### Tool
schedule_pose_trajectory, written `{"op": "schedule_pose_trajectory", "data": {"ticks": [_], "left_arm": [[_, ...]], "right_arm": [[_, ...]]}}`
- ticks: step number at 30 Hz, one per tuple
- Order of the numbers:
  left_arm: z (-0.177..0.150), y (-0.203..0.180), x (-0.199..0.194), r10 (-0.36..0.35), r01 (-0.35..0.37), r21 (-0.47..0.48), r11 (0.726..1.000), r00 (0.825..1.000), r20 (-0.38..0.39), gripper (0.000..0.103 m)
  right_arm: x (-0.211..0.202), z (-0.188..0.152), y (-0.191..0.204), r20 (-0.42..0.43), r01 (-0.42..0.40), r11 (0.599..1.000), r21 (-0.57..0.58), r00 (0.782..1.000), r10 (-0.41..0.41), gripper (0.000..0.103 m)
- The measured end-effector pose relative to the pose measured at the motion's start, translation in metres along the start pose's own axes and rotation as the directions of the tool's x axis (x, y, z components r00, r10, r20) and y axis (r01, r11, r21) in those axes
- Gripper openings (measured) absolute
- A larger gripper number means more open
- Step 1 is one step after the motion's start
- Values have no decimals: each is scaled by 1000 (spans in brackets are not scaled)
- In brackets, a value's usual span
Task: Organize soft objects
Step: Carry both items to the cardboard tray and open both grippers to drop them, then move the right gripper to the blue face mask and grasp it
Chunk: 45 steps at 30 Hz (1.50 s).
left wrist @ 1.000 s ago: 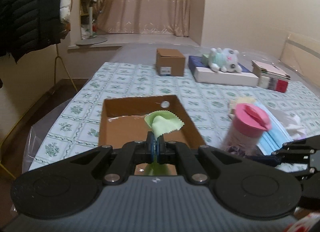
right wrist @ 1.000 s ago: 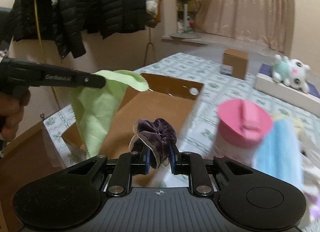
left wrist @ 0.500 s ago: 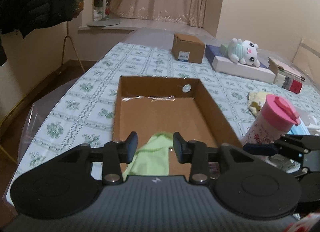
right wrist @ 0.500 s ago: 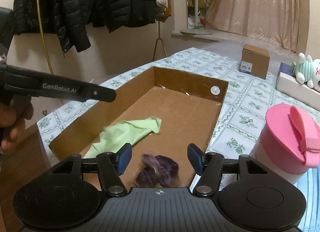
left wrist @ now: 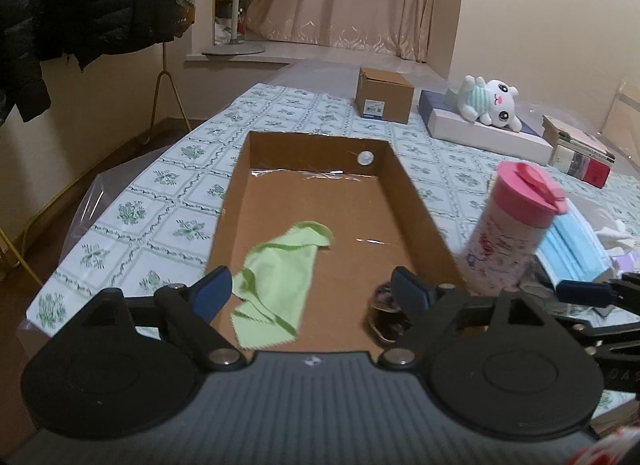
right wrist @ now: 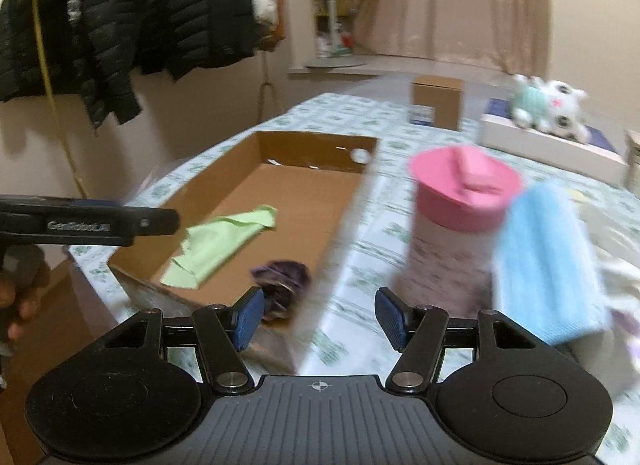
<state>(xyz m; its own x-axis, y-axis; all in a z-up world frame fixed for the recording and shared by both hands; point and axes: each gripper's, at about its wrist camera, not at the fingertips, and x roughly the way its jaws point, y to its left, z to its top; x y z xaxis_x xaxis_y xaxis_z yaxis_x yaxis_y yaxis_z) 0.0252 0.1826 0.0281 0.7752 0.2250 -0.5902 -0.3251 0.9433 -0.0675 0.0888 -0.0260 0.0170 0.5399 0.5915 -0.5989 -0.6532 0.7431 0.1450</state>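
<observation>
Drop step done: light-green cloth [left wrist: 280, 277] & purple velvet scrunchie [right wrist: 282, 279] lie in brown cardboard tray [left wrist: 416, 201]. Your left tool [left wrist: 310, 291] is opening, right tool [right wrist: 320, 319] released, both empty. Next, reach for the blue face masks [right wrist: 548, 257].

Right wrist view smeared by motion: pink-lidded bottle [right wrist: 456, 225], blue mask stack [right wrist: 548, 261] and plush toy [right wrist: 548, 105] too soft for me to read any detail. Purple scrunchie [left wrist: 386, 315] half hidden behind left hand-held gripper [left wrist: 310, 289] in left wrist view. Black jackets [left wrist: 68, 5] cut by top edge; a hand [right wrist: 18, 285] clipped at left edge.
</observation>
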Motion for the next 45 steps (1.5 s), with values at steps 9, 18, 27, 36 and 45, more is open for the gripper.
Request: {"op": "schedule_pose_trajectory", "data": {"ticks": [9, 18, 27, 36, 45], "left_arm": [[-10, -52, -25, -72, 72, -1, 997, 997, -2, 87], [-13, -96, -36, -120, 120, 33, 992, 993, 10, 87], [-14, -121, -22, -131, 131, 62, 989, 991, -12, 87], [-12, -132, 10, -157, 159, 54, 986, 986, -49, 87], [-12, -141, 39, -173, 179, 56, 982, 980, -102, 87]], "right_arm": [[-61, -22, -53, 26, 164, 981, 99, 985, -168, 62], [-96, -35, -96, 50, 240, 953, 183, 966, -253, 62], [-95, -36, -119, 55, 246, 944, 219, 963, -264, 62], [-60, -28, -140, 44, 217, 948, 232, 972, -232, 62], [-28, -18, -153, 41, 150, 952, 267, 985, -167, 51]]}}
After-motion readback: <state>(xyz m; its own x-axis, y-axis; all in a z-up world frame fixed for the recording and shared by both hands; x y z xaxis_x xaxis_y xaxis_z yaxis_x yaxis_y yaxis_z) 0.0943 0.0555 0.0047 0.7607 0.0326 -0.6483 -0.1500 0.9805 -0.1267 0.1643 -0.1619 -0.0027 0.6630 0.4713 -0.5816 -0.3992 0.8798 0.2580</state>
